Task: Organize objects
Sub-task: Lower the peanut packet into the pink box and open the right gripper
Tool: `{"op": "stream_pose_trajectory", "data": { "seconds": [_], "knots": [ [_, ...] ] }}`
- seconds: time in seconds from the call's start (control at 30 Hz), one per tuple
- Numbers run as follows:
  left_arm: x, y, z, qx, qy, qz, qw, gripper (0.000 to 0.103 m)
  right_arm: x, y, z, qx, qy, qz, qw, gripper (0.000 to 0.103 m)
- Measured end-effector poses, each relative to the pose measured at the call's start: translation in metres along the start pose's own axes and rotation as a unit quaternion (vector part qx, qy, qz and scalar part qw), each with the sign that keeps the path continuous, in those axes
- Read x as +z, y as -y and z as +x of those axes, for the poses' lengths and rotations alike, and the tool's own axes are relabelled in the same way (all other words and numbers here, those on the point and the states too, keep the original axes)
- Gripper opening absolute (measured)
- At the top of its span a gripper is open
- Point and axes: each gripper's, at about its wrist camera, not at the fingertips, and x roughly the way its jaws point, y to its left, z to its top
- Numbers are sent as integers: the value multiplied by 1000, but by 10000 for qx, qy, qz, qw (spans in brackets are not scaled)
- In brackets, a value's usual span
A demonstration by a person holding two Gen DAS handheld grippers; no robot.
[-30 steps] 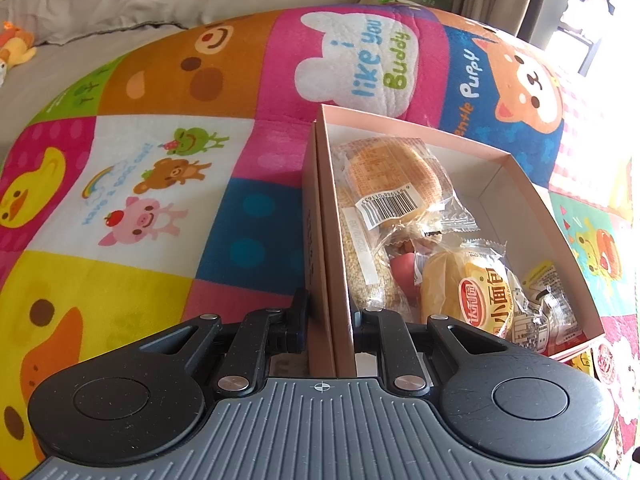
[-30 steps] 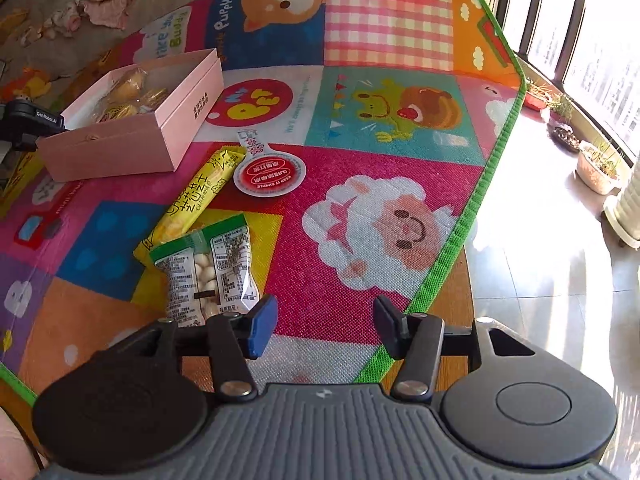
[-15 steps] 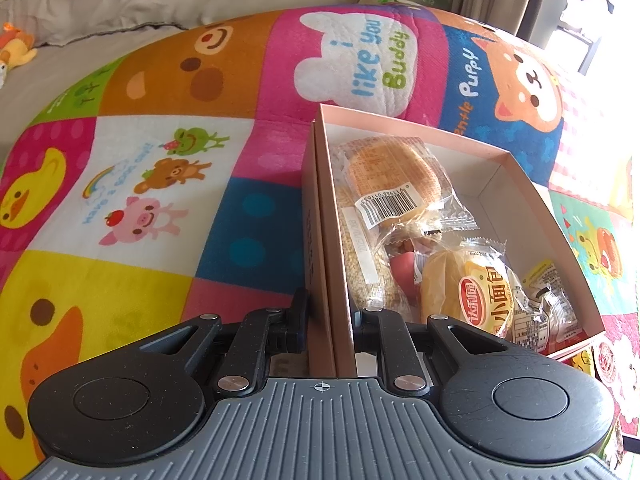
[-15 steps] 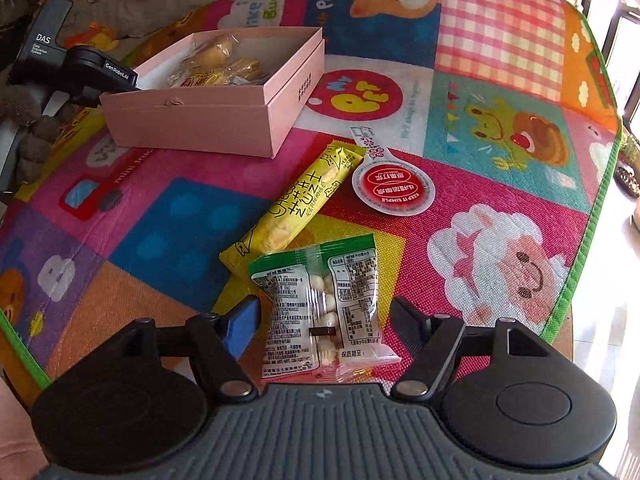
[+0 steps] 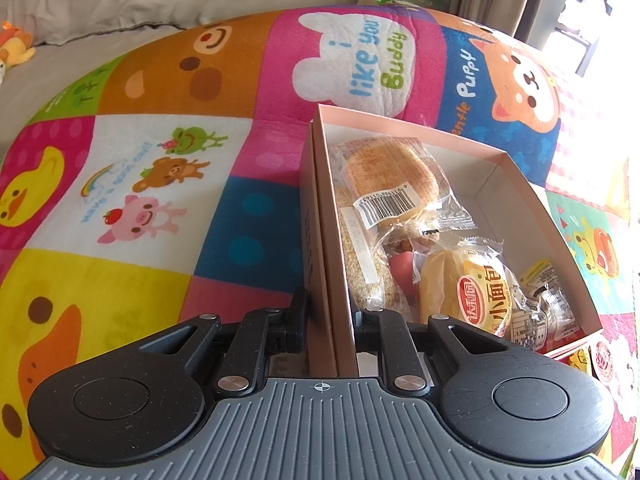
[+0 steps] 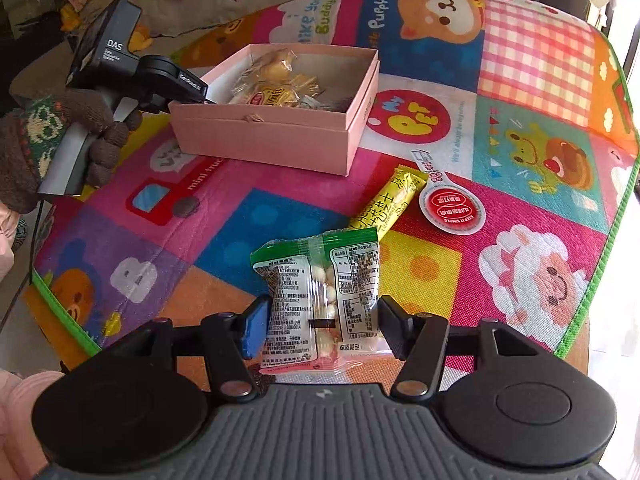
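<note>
My left gripper (image 5: 330, 316) is shut on the near wall of the pink box (image 5: 326, 240), one finger outside and one inside. The pink box (image 6: 280, 136) holds several wrapped buns and snack packets (image 5: 464, 292). In the right wrist view the left gripper (image 6: 160, 80) shows at the box's left end. My right gripper (image 6: 322, 326) is open, its fingers on either side of a green-topped clear packet of white candies (image 6: 320, 296) lying on the mat. A yellow snack bar (image 6: 386, 204) and a red-and-white round packet (image 6: 452, 208) lie just beyond.
Everything rests on a colourful cartoon play mat (image 6: 240, 216) over a table. The mat's green edge (image 6: 592, 288) runs along the right, with the floor beyond. A grey sofa with clothes and toys (image 5: 120, 8) lies behind.
My right gripper has swung left and moved forward so the candy packet now lies between its open fingers. The left gripper and the box have not moved.
</note>
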Motion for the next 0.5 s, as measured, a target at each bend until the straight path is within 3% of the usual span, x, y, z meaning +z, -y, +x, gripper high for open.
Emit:
{"op": "stream_pose_trajectory", "data": {
  "seconds": [0.13,0.3,0.5],
  "knots": [
    [1,2,0,29,-18,55,10000,19,22,-16,-9,248,224,-253,9991,58],
    [-1,1,0,14,11,53,10000,19,83,-26,-13,435,738,-389,9956,58],
    [-1,-2,0,-70,45,46,10000,19,156,-34,23,662,904,-162,9936,58]
  ]
}}
